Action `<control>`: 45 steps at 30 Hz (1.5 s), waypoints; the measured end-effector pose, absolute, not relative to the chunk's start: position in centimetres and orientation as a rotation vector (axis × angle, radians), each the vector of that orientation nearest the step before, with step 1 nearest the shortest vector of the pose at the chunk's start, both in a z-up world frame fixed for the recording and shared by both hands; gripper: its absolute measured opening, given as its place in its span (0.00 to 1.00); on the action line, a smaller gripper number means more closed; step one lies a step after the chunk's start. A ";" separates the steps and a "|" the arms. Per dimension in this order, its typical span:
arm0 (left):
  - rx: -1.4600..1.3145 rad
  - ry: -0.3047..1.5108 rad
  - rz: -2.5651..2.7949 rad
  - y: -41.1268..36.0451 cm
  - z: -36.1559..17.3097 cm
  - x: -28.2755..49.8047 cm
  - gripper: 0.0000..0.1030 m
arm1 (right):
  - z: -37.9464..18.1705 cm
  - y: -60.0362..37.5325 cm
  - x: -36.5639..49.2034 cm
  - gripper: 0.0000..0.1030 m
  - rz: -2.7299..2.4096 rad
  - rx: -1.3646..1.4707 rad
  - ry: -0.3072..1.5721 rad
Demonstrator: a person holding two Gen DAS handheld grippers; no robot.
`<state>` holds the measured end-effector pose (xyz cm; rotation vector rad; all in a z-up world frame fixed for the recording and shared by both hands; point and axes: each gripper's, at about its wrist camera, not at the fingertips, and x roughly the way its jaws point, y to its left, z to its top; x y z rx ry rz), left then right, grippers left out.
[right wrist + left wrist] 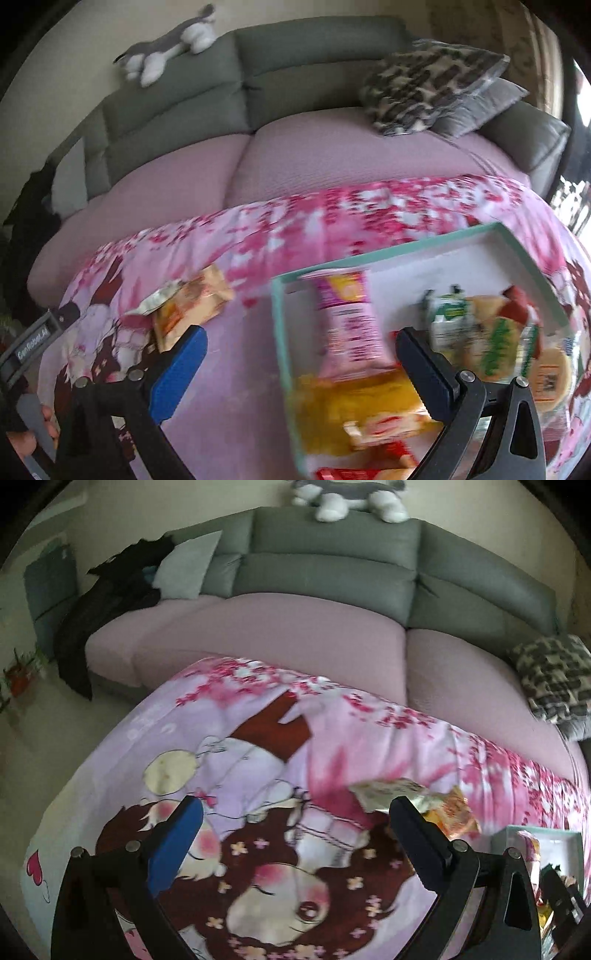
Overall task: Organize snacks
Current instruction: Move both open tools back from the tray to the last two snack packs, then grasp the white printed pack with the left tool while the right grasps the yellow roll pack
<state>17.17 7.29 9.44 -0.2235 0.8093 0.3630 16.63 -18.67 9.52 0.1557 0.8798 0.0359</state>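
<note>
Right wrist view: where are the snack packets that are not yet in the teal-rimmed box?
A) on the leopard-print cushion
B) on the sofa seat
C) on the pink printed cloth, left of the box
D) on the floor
C: two packets, an orange packet and a pale packet, lie together on the pink printed cloth to the left of the box, which already holds several snacks.

Grey plush toy (173, 44) sprawls atop the grey-green sofa back (332, 565) (paws dangling); leopard-print cushion (424, 88) leans on a plain grey pillow (484, 107).
</note>
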 end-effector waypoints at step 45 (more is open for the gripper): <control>-0.832 1.007 -0.119 9.1 0.4 25.5 0.77 | 4.7 -12.4 22.0 1.00 0.156 0.164 0.938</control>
